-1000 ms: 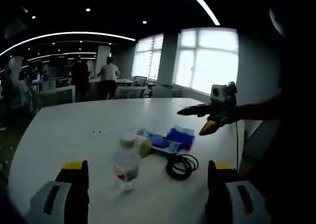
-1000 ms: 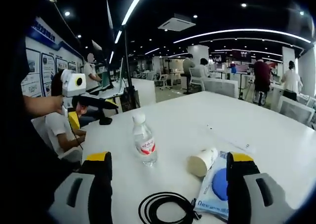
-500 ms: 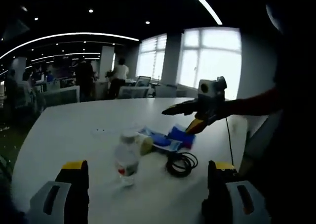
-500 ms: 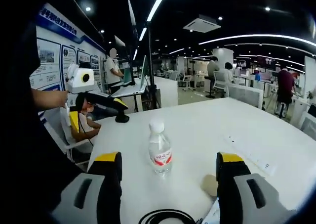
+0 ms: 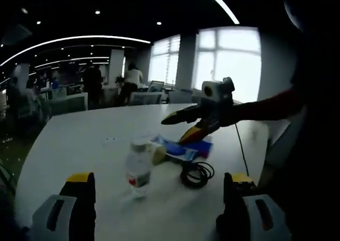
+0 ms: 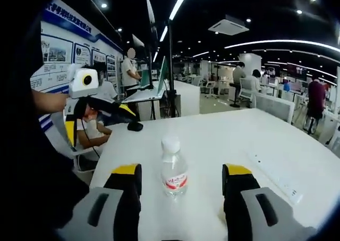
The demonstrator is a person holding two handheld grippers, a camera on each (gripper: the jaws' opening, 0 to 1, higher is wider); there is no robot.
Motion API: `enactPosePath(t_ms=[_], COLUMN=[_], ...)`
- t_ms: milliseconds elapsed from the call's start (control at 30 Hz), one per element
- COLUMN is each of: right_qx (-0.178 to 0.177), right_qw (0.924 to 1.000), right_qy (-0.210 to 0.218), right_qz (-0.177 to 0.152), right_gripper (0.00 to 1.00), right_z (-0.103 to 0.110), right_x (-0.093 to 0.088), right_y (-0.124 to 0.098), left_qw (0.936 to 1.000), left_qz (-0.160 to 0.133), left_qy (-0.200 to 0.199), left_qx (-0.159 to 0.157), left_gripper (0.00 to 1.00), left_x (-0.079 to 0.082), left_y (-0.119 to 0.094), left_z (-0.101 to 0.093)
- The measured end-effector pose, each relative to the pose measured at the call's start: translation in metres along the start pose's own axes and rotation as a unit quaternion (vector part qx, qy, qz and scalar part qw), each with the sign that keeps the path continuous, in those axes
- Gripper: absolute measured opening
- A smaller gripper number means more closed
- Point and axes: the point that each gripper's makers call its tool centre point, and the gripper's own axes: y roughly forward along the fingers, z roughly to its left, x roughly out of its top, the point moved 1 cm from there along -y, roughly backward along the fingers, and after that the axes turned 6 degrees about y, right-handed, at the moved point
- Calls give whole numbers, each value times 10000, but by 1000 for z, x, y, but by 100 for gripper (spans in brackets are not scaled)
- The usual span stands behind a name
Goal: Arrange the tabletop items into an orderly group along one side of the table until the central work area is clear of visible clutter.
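A clear water bottle [image 5: 139, 166] with a white cap and red label stands upright on the white table [image 5: 79, 134]. Behind it lie a tipped paper cup [image 5: 158, 154], a blue packet [image 5: 179, 150] and a coiled black cable [image 5: 196, 173]. My left gripper [image 5: 158, 178] is open, short of the bottle. My right gripper [image 5: 174, 130] reaches in from the right, open, above the packet. In the right gripper view the bottle [image 6: 173, 169] stands ahead, centred between the open right gripper [image 6: 181, 170] jaws, untouched. The left gripper [image 6: 98, 123] hovers open at the left.
A small black object [image 6: 135, 126] lies near the table's far left edge. A white strip [image 6: 276, 174] lies on the table [image 6: 223, 134] to the right. Office desks, chairs and several people stand beyond the table. A seated person is close to the table's left side.
My right gripper has moved in over the packet toward the bottle, and its jaws have drawn closer together. The bottle now sits centred in its view; cup, packet and cable dropped out of it.
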Motion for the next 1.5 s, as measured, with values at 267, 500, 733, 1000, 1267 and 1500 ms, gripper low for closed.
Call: enactPosePath(t_ms=[267, 500, 733, 1000, 1267, 1500], right_qx=[230, 365, 527, 703, 984, 1114], right_qw=[9997, 9991, 9983, 9972, 9950, 9936], right_qy=[-108, -172, -206, -195, -109, -130], right_qz=[65, 108, 132, 182, 125, 96], right_gripper=[49, 44, 38, 29, 20, 19], right_z=[7, 6, 5, 12, 14, 15], right_x=[5, 6, 9, 9, 7, 4], right_y=[22, 39, 55, 63, 70, 74], left_qw=[10000, 10000, 10000, 10000, 10000, 9999], left_qz=[-4, 43, 44, 11, 51, 134], left_qy=[60, 50, 43, -2, -38, -13], left_qx=[-38, -31, -12, 25, 41, -3], left_gripper=[100, 100, 99, 98, 98, 96], left_x=[1, -3, -5, -9, -9, -9], left_y=[1, -1, -5, -9, -6, -4], left_z=[0, -2, 2, 8, 10, 10])
